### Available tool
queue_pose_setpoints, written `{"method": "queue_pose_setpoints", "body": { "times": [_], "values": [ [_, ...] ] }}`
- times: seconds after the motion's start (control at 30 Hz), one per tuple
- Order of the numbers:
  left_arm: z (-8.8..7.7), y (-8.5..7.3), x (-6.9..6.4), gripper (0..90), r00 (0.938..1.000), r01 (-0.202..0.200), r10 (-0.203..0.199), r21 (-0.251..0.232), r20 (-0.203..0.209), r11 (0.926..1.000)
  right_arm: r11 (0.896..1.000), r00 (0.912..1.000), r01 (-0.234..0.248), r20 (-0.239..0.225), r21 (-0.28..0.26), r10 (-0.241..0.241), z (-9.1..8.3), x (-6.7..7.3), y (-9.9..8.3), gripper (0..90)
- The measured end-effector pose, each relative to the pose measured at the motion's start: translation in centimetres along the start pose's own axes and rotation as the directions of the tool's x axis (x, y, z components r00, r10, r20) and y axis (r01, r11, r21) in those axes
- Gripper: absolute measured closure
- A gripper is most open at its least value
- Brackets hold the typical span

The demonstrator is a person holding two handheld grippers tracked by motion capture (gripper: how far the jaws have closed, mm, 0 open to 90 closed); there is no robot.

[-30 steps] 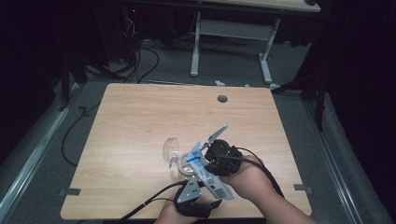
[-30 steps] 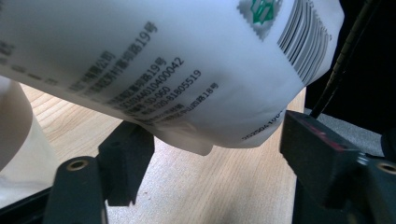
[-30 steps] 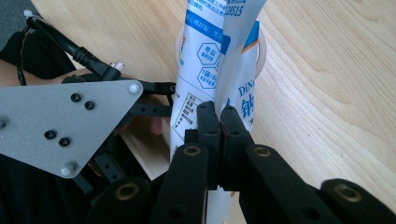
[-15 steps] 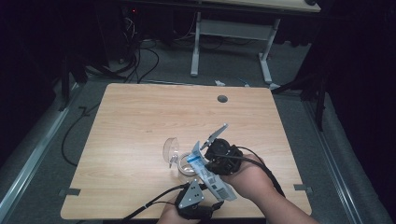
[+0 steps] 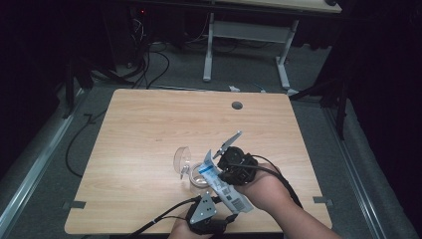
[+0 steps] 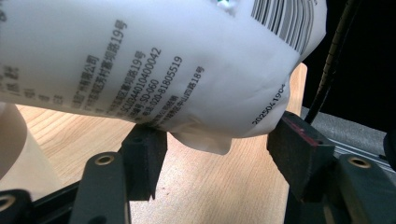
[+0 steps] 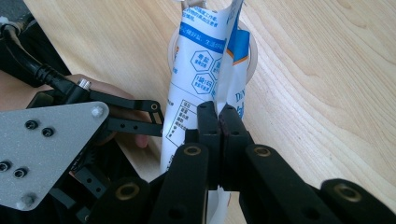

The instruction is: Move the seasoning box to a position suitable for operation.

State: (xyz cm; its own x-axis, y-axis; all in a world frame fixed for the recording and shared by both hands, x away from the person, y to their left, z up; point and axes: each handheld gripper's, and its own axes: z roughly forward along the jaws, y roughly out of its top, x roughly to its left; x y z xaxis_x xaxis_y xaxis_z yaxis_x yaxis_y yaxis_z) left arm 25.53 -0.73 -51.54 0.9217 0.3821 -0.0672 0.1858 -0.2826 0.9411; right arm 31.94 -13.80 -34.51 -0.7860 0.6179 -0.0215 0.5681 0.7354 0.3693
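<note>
Dark floor with cables lies all around a light wooden tabletop [image 5: 149, 149]. Near the front edge, a white and blue pouch [image 5: 224, 186] with printed writing and a barcode is held up off the wood, between the two grippers.

Its long axis runs from the person's near side up and away to the left. The barcode end is low and close to the person. The other end points toward a clear glass cup [image 5: 196, 174] that stands on the tabletop, and seems to sit over the cup's mouth. A clear round lid [image 5: 182, 158] stands tilted just beside the cup.

The right gripper [image 7: 218, 116] has its jaws pressed tight together on a thin fold of the pouch, about the middle of its length. It comes at the pouch from the right.

The left gripper [image 6: 215, 149] sits under the barcode end. Its jaws stand wide apart. One jaw touches the underside of the pouch, and the other is just clear of it, so it has no hold.

I think the pouch is being tipped toward the cup. The left jaws are nearest the low end, so they could squeeze or lift there next.
</note>
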Motion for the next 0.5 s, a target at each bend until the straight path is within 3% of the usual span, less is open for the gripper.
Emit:
{"method": "queue_pose_setpoints", "body": {
  "times": [0.5],
  "values": [
    [-0.63, -0.03, -0.25, 42.9, 0.9999, 0.013, -0.014, -0.024, -0.008, 0.9996, 1.000, 0.9998, 0.015, 0.013, 0.007, -0.015, 0.05, 0.22, 0.57, 89.7]
  ]
}}
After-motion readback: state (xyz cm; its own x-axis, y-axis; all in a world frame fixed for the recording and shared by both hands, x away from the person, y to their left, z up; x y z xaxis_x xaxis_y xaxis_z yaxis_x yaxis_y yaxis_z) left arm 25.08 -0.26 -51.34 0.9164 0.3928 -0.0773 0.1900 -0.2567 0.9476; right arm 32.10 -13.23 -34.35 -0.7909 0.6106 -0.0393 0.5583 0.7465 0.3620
